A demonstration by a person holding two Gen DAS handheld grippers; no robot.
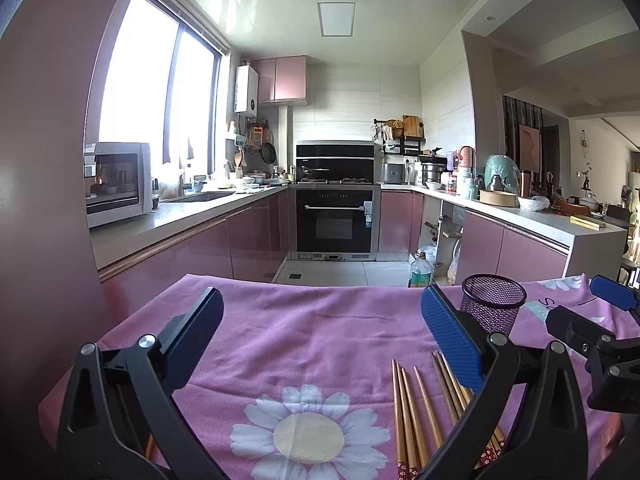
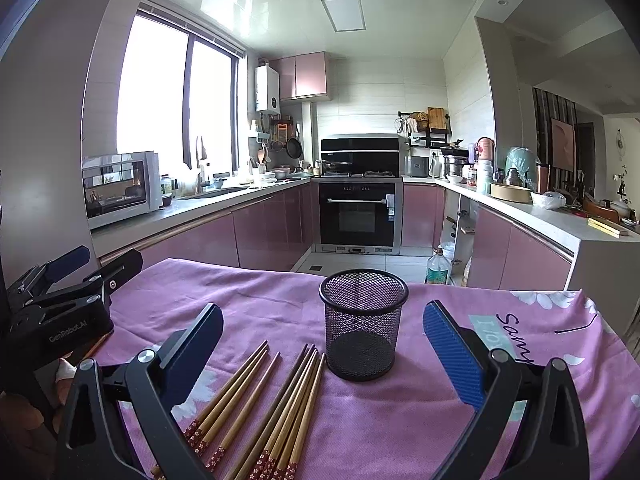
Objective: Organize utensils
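**Q:** Wooden items first: where do they lie?

**A:** Wooden chopsticks [image 2: 264, 404] lie flat on the pink floral cloth [image 2: 280, 304], fanned in two loose groups, their red patterned ends toward me and their tips pointing at the holder. In my left wrist view the same chopsticks [image 1: 416, 408] sit low and to the right, partly under my left gripper's right finger.

**Q:** And the holder?

**A:** A black mesh cup [image 2: 363, 324] stands upright on the cloth, just beyond the chopstick tips; nothing shows through its mesh. From the left it appears as the mesh cup [image 1: 493, 304] behind the blue pad.

**Q:** State of your grippers?

**A:** My right gripper [image 2: 322, 332] is spread wide, jaws well apart with nothing between them; the cup and the nearer chopsticks fall in the gap between the fingers, untouched. My left gripper [image 1: 320, 320] is likewise spread wide and holds nothing, above bare cloth [image 1: 304, 320] and a printed daisy [image 1: 309, 438]. Each gripper shows at the edge of the other's view.

**Q:** Surroundings?

**A:** Beyond the cloth's far edge: pink kitchen cabinets [image 2: 264, 232], a built-in oven [image 2: 357, 216], a countertop oven [image 2: 120, 188] by the window [image 2: 176, 100], and a bottle [image 2: 438, 266] on the floor.
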